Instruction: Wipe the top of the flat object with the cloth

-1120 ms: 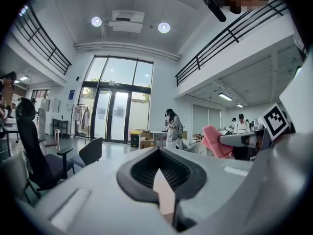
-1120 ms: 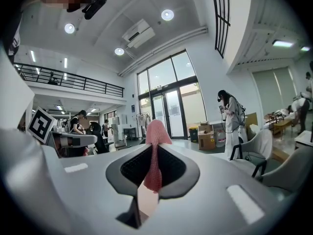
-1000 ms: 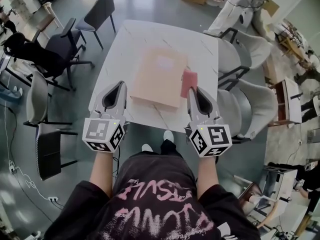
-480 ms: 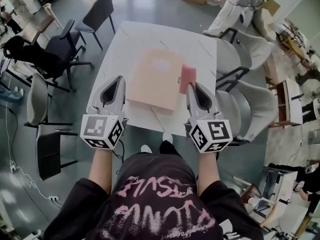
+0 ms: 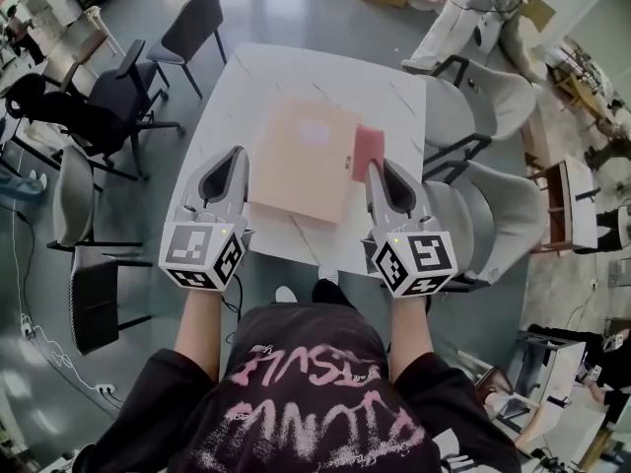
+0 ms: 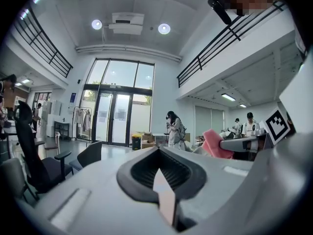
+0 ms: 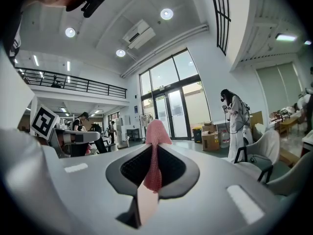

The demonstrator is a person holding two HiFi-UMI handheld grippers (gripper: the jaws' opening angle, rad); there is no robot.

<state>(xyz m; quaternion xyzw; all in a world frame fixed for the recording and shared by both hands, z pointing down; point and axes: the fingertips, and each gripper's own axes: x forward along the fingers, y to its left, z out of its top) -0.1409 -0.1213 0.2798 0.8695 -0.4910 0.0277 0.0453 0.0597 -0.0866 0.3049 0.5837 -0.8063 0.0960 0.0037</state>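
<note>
A tan board (image 5: 301, 161) is laid flat on the white table (image 5: 266, 77), and a paler patch is seen near its far end. The pink cloth (image 5: 368, 152) is held just beside the board's right edge, over the table. Whether it touches the board or the table cannot be told.

The right gripper (image 5: 377, 168) is clamped on the cloth. In the right gripper view the jaws are pressed together on a pinched fold, and the cloth (image 7: 153, 151) stands up past their tips. This gripper is held at the board's near right and pointed away from the person.

The left gripper (image 5: 235, 158) is held by the board's near left corner, beside the board and not on it. In the left gripper view its jaws are seen closed together, with nothing between them. At the right of that view the cloth (image 6: 214, 143) is seen in the tip of the right gripper (image 6: 226, 143).

The 2 grippers are held about level with one another, with the near end of the board between them.

2 dark chairs (image 5: 192, 23) are placed to the left of the table and 2 pale chairs (image 5: 493, 97) to its right. A figure (image 7: 234, 116) in pale clothes is seen standing farther off in the hall.
</note>
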